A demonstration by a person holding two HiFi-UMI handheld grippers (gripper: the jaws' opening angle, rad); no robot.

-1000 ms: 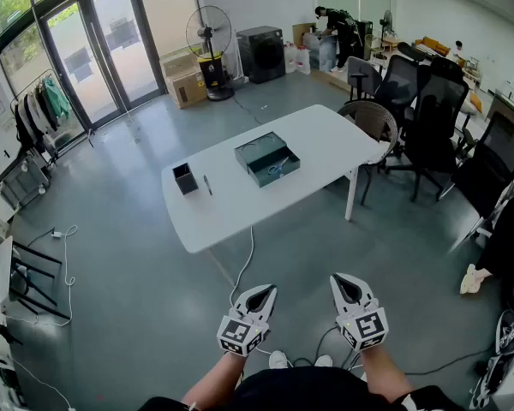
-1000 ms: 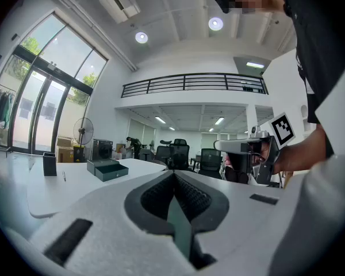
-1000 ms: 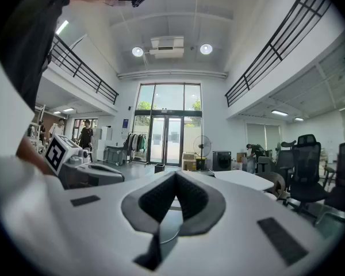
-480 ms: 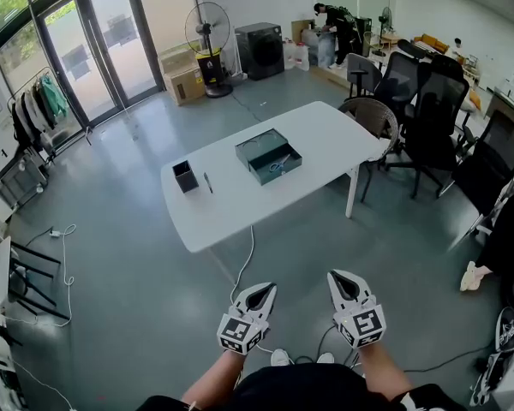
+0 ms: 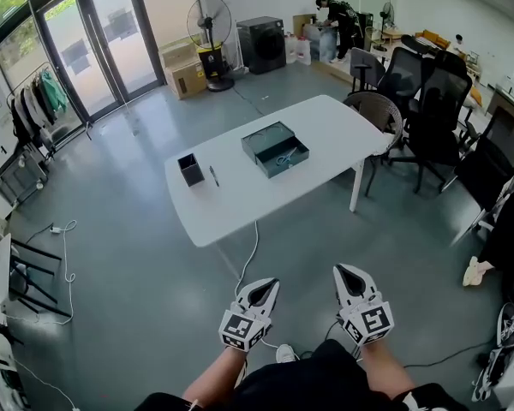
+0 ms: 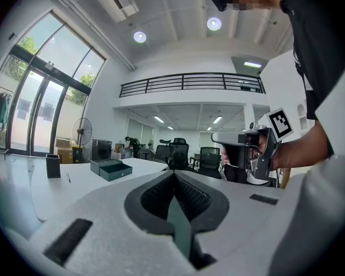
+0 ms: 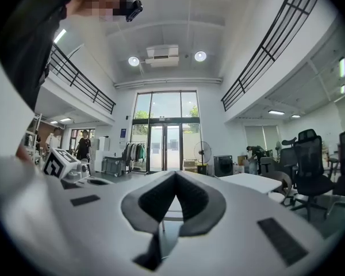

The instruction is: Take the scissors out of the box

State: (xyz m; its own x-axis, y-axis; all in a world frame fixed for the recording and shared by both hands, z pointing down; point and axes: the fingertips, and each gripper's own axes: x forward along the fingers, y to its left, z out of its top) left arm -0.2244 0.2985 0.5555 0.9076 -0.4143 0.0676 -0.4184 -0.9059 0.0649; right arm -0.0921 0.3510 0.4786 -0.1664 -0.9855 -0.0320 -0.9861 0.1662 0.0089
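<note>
An open dark green box (image 5: 274, 148) lies on the white table (image 5: 240, 208), well ahead of me. The scissors (image 5: 283, 158), with bluish handles, rest in its nearer tray. Both grippers hang low in front of my body, far short of the table. My left gripper (image 5: 262, 290) is shut with nothing in it, and so is my right gripper (image 5: 349, 276). In the left gripper view the box (image 6: 110, 168) is small and distant beyond the shut jaw tips (image 6: 173, 175), with the right gripper (image 6: 248, 153) off to the side. The right gripper view shows its tips (image 7: 175, 175) together and the table's end (image 7: 250, 183).
A black pen holder (image 5: 190, 169) and a pen (image 5: 214, 175) sit at the table's left part. Office chairs (image 5: 428, 114) crowd its right end. A cable (image 5: 250, 259) trails across the floor from under the table. A fan (image 5: 209, 26) and cartons stand by the glass doors.
Both grippers have drifted a little forward together, and my view has shifted slightly nearer the table. Their jaws have stayed closed.
</note>
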